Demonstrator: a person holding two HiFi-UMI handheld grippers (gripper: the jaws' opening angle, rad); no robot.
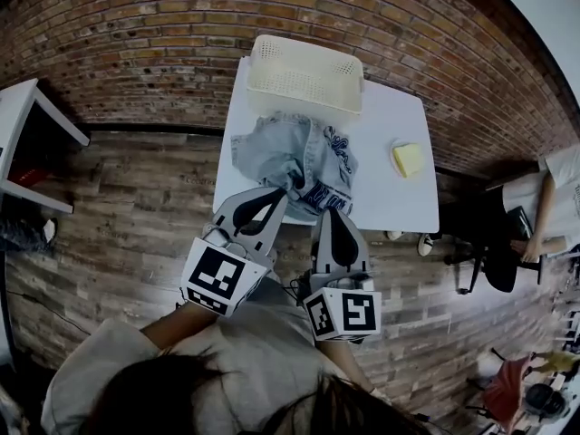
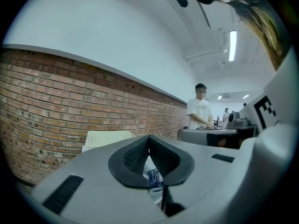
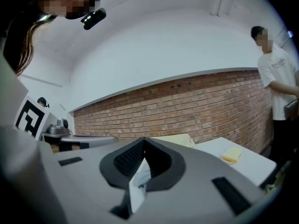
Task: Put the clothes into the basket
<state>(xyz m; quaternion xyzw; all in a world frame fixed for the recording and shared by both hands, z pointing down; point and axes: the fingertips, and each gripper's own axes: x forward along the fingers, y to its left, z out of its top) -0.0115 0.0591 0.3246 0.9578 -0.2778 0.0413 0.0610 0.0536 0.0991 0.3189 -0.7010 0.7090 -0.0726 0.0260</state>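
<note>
Both clenched! Left tongs [image 1: 283, 191] and right tongs [image 1: 332, 211] each pinched the near edge of the pale-blue garment [image 1: 290, 157], which lay crumpled on the worktop [image 1: 390, 116], right by the basket [image 1: 305, 75].

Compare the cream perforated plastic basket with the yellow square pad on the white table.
The cream perforated plastic basket is far larger than the yellow square pad. The basket has tall walls; the pad lies flat. The basket sits at the white table's far end by the brick wall; the pad lies near its right edge. Both rest on that table.
</note>
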